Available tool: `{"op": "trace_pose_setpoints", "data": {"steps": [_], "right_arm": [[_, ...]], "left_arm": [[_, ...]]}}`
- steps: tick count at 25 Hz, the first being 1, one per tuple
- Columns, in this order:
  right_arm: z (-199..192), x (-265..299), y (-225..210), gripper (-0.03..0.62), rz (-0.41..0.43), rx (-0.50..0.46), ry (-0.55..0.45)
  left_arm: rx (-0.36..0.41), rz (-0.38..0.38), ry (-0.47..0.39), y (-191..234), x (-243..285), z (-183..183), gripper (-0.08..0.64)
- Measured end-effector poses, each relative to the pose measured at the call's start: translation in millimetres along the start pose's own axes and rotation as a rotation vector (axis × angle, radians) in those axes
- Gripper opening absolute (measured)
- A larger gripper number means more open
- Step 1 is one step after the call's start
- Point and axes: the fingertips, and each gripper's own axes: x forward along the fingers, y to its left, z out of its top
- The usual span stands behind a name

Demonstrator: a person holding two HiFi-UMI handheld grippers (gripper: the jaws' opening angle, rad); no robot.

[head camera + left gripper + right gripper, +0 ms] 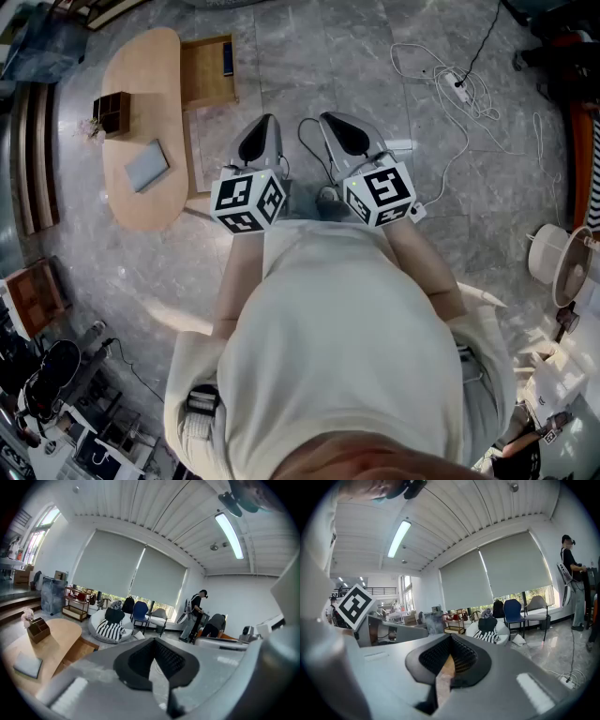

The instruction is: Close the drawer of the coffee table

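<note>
The oval wooden coffee table [141,66] stands on the floor at the upper left of the head view. Its drawer [208,80] is pulled out on the table's right side, with a small dark item [228,58] inside. My left gripper [267,122] is held in front of my body, to the right of the table and below the drawer, apart from both. My right gripper [330,119] hangs beside it, further right. Both are shut and hold nothing. The left gripper view has the table [56,634] and the open drawer [78,649] at its lower left.
A small wooden box [112,111] and a grey pad [147,165] lie on the table. Cables and a power strip [459,87] trail over the floor at the upper right. A white fan [553,253] stands at the right edge. Two people [197,613] and chairs are far off.
</note>
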Motion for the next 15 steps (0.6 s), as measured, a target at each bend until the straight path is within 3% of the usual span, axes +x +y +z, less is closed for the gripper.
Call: {"op": "trace_pose_setpoints", "data": {"steps": [7, 15], "right_arm": [[0, -29, 15, 0.0, -0.037, -0.017, -0.019], [0, -39, 17, 0.0, -0.013, -0.009, -0.034]], "left_arm": [[0.016, -0.006, -0.001, -10, -31, -10, 0.0], [0.004, 0.012, -0.021, -11, -41, -10, 0.0]]}}
